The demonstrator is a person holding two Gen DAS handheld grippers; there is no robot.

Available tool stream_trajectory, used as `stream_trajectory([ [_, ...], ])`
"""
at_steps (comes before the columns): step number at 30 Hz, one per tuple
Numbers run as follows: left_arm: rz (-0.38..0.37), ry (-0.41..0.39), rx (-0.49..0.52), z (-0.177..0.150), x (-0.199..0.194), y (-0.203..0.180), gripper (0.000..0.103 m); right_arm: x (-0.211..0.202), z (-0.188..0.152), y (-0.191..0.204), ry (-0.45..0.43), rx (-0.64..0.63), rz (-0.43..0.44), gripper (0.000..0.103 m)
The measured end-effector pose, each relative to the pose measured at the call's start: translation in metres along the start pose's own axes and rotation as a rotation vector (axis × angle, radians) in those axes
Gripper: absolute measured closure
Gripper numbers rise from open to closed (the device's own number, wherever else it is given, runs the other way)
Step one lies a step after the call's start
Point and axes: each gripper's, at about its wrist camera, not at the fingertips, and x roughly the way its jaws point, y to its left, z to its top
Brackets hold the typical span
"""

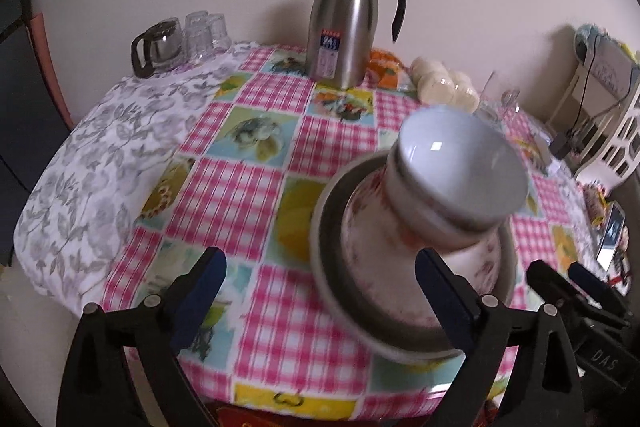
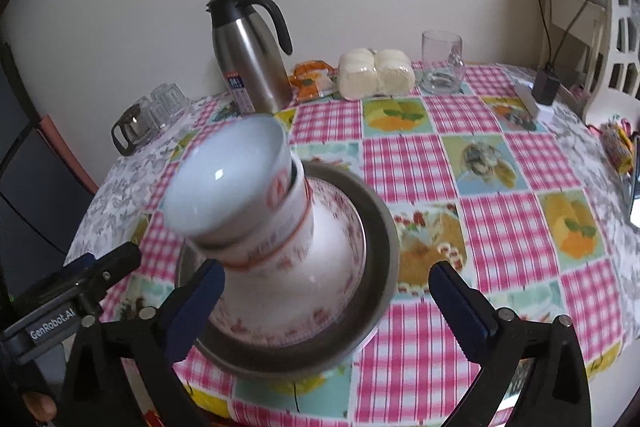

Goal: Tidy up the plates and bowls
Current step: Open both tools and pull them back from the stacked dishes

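- Backing off, keep both grippers, left (image 1: 320, 281) and right (image 2: 326, 291), spread wide with nothing held.
- Avoid nudging the bowls (image 2: 240, 187) stacked on the plate (image 2: 380, 227).

We see the stack of bowls (image 1: 440, 195) smeared by motion blur in both wrist views, so its red pattern cannot be read, and we cannot count the bowls for sure. The left gripper's right finger (image 1: 444, 291) covers part of the metal plate (image 1: 332, 227) under the stack, and the right gripper's left finger (image 2: 196, 303) hides its near rim in the other view. The label on the steel flask (image 1: 340, 27) is too small for us to read, and the white rack (image 2: 616, 39) is cut off by the picture's edge.
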Motion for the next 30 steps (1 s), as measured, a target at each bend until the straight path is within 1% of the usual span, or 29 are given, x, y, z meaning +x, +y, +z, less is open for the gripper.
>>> stream_trajectory([
  [4, 0.01, 0.026, 0.024, -0.021, 0.0, 0.004, 0.007, -0.005, -0.019, -0.002, 0.004, -0.005, -0.019, 0.0],
  [7, 0.039, 0.045, 0.056, -0.033, -0.002, 0.002, 0.007, -0.01, -0.031, -0.006, 0.004, 0.001, -0.033, 0.0],
  [11, 0.045, 0.048, 0.08, -0.045, -0.007, -0.003, 0.007, -0.014, -0.048, -0.011, 0.014, 0.012, -0.048, 0.0],
  [13, 0.064, 0.05, 0.081, -0.05, -0.009, -0.005, 0.007, -0.016, -0.053, -0.014, 0.019, 0.017, -0.054, 0.0],
  [15, 0.089, 0.048, 0.086, -0.052, -0.012, -0.006, 0.007, -0.019, -0.059, -0.017, 0.022, 0.025, -0.061, 0.0],
  [18, 0.145, 0.037, 0.099, -0.056, -0.016, -0.009, 0.007, -0.023, -0.064, -0.022, 0.022, 0.038, -0.072, 0.0],
  [21, 0.149, 0.051, 0.11, -0.059, -0.016, -0.01, 0.007, -0.026, -0.067, -0.026, 0.019, 0.043, -0.08, 0.0],
  [25, 0.174, 0.064, 0.13, -0.062, -0.016, -0.014, 0.007, -0.03, -0.071, -0.027, 0.018, 0.04, -0.091, 0.0],
  [30, 0.159, 0.067, 0.136, -0.063, -0.017, -0.017, 0.007, -0.032, -0.074, -0.029, 0.023, 0.048, -0.097, 0.0],
])
